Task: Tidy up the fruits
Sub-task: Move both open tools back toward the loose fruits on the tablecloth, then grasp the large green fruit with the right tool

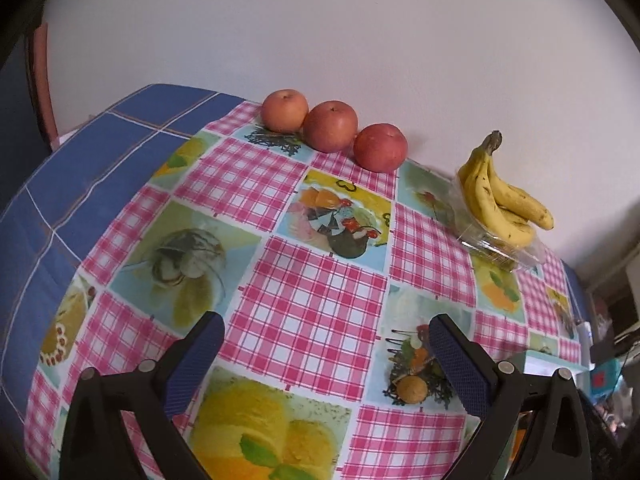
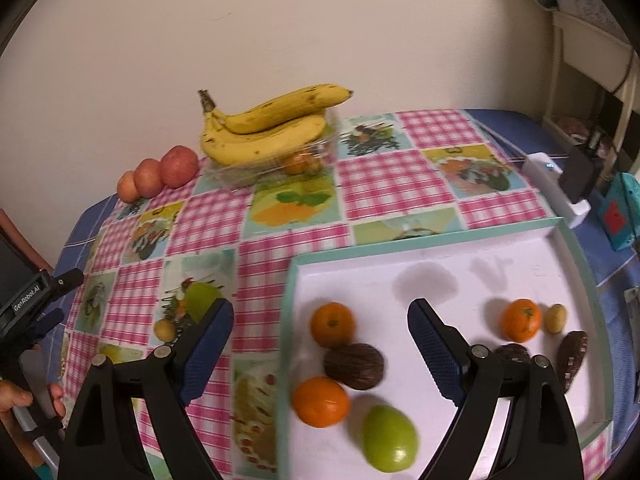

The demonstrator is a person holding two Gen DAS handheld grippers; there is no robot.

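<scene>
Three red apples (image 1: 330, 125) stand in a row by the wall, also in the right wrist view (image 2: 160, 174). A banana bunch (image 1: 500, 200) (image 2: 268, 124) lies on a clear plastic box (image 2: 256, 170). A small yellow fruit (image 1: 412, 389) (image 2: 165, 329) lies on the cloth. The white tray (image 2: 480, 256) holds three oranges (image 2: 332, 324), a green fruit (image 2: 390, 444), brown fruits (image 2: 354, 366) and a small yellow fruit (image 2: 556, 318). My left gripper (image 1: 326, 356) is open and empty above the cloth. My right gripper (image 2: 320, 344) is open and empty above the tray's left edge.
The table has a pink checked fruit-print cloth (image 1: 312, 300) over a blue one (image 1: 80, 184). A white device (image 2: 556, 184) and a teal box (image 2: 620, 216) stand at the right. The left gripper's body (image 2: 28, 308) and a hand show at the left.
</scene>
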